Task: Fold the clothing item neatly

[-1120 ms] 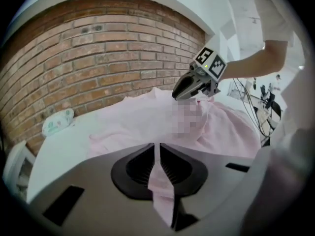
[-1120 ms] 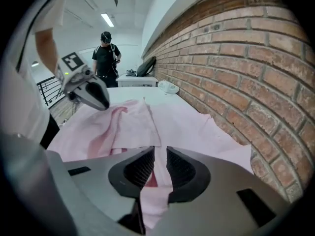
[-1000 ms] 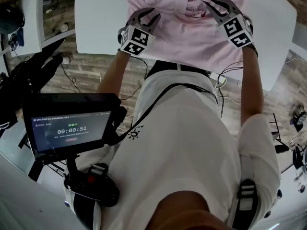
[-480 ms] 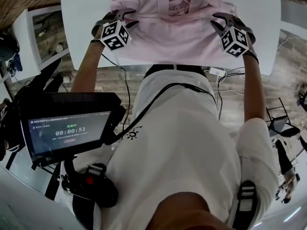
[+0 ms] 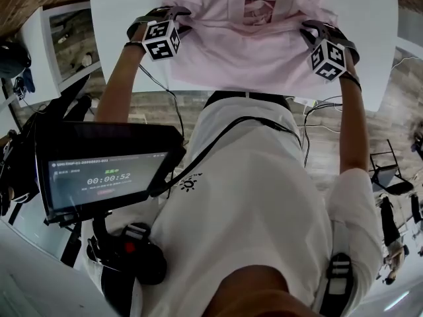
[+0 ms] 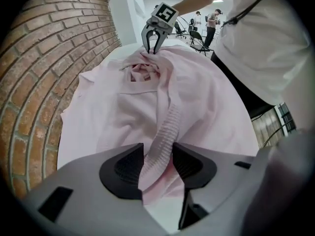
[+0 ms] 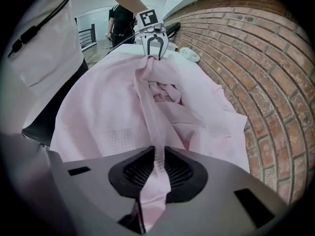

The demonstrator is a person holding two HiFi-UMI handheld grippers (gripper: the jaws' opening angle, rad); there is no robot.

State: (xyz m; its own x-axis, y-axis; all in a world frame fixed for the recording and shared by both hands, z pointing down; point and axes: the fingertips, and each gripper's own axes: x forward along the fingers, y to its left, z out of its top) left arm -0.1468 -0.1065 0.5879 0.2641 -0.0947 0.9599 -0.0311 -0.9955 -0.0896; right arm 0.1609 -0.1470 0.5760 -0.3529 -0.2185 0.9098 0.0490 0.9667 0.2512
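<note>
Left gripper (image 6: pixel 158 160): fairly wide, having just been opening, with a ribbed band (image 6: pixel 165 127) of the pink shirt (image 5: pixel 251 51) standing between the pads, brushing them at most and not visibly pinched. Right gripper (image 7: pixel 158 170): nearly closed, clamped on a thin fold (image 7: pixel 150 107) of the same shirt, drawn taut up from the pads. Shirt itself: spread on the white table (image 5: pixel 125 12), neck opening toward the far side, lower part reaching the table's near edge and seemingly hanging a little over it, one gripper at each side, both pointing steeply down. Judged step: taking hold at both sides before a lift or fold. Main risk, as judged: an uneven hold. With one side clamped and the other loose, any lift or pull likely to drag the cloth askew, slipping the ribbed band out of the left jaws and leaving a crooked crease. Second risk: closing on the ribbed band alone, or on one layer only, so stretching the band and bunching the body beneath instead of carrying both layers. Third: pulling toward the near edge with cloth already at the brink, likely to slide the whole shirt off the table. Also worth minding: rumpled cloth around the neck, apt to get folded in as a lump unless smoothed first.
</note>
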